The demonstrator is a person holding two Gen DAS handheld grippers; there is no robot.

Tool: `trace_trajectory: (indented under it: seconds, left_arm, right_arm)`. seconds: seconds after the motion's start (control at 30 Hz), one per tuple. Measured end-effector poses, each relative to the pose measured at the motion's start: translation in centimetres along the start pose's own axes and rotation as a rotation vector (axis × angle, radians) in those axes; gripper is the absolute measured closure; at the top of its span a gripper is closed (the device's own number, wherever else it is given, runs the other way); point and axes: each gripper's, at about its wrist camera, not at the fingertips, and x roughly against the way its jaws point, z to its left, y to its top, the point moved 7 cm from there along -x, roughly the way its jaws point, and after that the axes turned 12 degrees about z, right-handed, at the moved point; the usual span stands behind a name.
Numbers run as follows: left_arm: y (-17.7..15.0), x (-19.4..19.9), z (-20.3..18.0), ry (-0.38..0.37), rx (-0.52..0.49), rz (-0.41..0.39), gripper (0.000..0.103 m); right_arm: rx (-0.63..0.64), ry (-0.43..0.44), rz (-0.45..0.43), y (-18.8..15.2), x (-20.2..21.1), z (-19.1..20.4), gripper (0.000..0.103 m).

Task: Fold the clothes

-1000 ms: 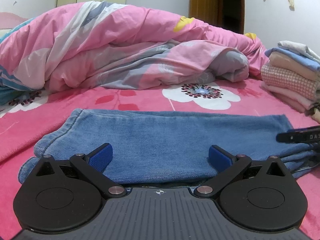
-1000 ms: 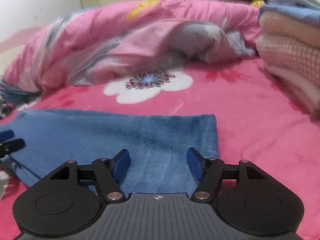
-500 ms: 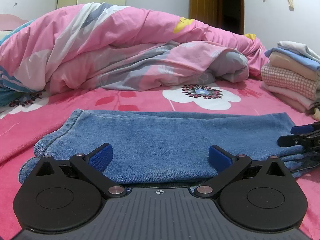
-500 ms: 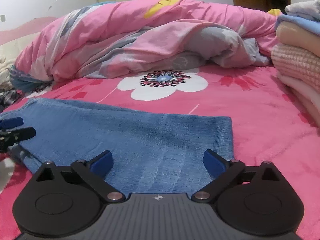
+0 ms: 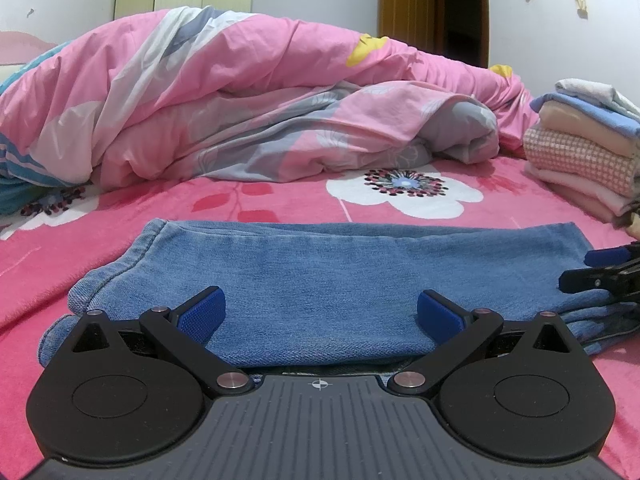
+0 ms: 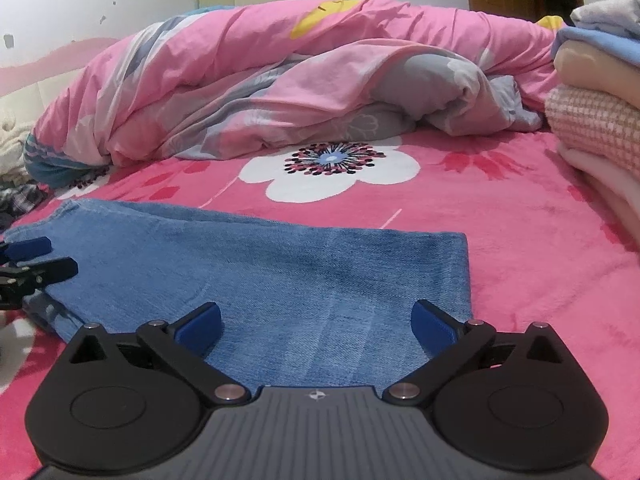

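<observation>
Folded blue jeans point(image 5: 340, 276) lie flat across the pink flowered bed. In the left wrist view my left gripper point(image 5: 320, 316) is open and empty, low over the jeans' near edge at their left end. In the right wrist view the jeans point(image 6: 280, 276) fill the foreground and my right gripper point(image 6: 316, 322) is open and empty over their right end. The right gripper's fingers point(image 5: 600, 276) show at the right edge of the left wrist view. The left gripper's fingers point(image 6: 36, 268) show at the left edge of the right wrist view.
A crumpled pink and grey duvet point(image 5: 260, 112) is heaped across the back of the bed. A stack of folded clothes point(image 5: 588, 156) stands at the right, also close by in the right wrist view point(image 6: 600, 120). A doorway point(image 5: 460, 12) is behind.
My right gripper has opened wide from a narrower gap and pulled back slightly from the jeans. My left gripper has stayed open and barely moved.
</observation>
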Motion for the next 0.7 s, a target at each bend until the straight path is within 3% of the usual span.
trace_trajectory:
  seconds: [0.57, 0.63, 0.7]
  left_arm:
    - [0.19, 0.07, 0.13, 0.009, -0.003, 0.003, 0.0]
    - [0.28, 0.26, -0.03, 0.024, -0.005, -0.001, 0.0]
    - [0.41, 0.99, -0.44, 0.09, -0.026, -0.032, 0.0]
  right_arm:
    - [0.01, -0.013, 0.001, -0.02, -0.09, 0.19, 0.0]
    - [0.009, -0.013, 0.002, -0.01, -0.1, 0.19, 0.0]
    - [0.007, -0.012, 0.003, 0.02, -0.12, 0.16, 0.0]
